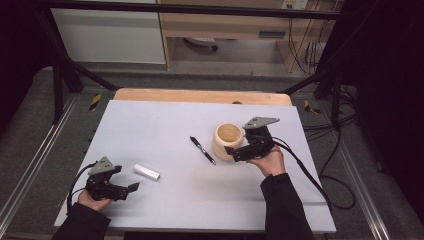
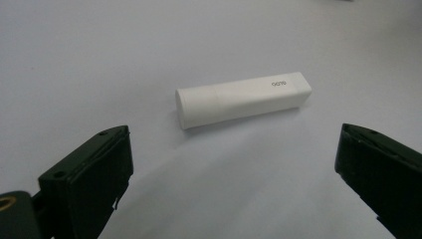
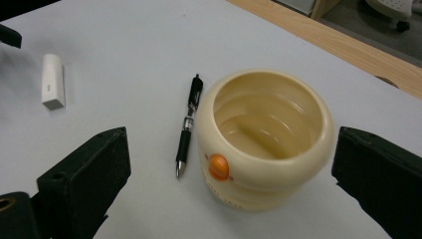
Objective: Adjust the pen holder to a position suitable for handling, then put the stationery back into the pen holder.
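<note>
Cream cup [image 3: 266, 137] stood upright between the right gripper's [image 1: 239, 151] spread, untouching jaws; pen [image 3: 187, 127] lay just beside. Left gripper [image 1: 131, 188] gaped toward the crosswise white tube [image 2: 242, 99].

white tube [image 2: 243, 99] lettering unreadable – cup [image 3: 263, 137] print partly hidden

Pen [image 1: 202, 149] lies just left of cup [image 1: 228, 140]; elsewhere open table [image 1: 165, 125]

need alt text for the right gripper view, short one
A cream cup with an orange dot on its side stands upright and empty on a pale table, framed by the open right gripper, whose black jaws sit apart from it. A black pen lies just beside the cup, and a small white tube lies farther off.
</note>
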`<act>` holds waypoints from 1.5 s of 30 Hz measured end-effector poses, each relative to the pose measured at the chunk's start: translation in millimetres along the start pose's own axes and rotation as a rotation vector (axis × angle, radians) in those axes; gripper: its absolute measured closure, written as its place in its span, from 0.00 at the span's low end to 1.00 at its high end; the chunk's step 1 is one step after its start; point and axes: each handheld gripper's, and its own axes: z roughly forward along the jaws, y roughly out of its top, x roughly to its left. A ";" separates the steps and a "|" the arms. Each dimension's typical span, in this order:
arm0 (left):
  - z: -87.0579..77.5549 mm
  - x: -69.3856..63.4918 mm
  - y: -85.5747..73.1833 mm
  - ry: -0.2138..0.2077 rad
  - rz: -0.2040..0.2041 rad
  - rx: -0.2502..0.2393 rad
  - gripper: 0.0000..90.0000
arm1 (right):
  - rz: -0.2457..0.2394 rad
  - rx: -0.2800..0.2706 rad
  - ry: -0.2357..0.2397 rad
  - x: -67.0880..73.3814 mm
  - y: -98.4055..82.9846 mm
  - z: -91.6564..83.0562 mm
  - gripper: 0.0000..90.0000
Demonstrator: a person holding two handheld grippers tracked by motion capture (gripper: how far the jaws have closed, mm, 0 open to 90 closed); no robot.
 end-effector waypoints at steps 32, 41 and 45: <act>0.7 0.0 -0.8 0.005 0.000 0.005 0.02 | 0.148 0.077 -0.055 -40.2 -103.8 -32.5 0.04; 1.2 -0.9 -0.1 -0.001 0.011 0.010 0.02 | 0.216 0.084 -0.100 -62.1 -117.7 -32.6 0.05; 1.4 -0.6 -0.3 -0.003 0.007 0.010 0.02 | 0.226 0.092 -0.119 -67.5 -121.2 -29.0 0.08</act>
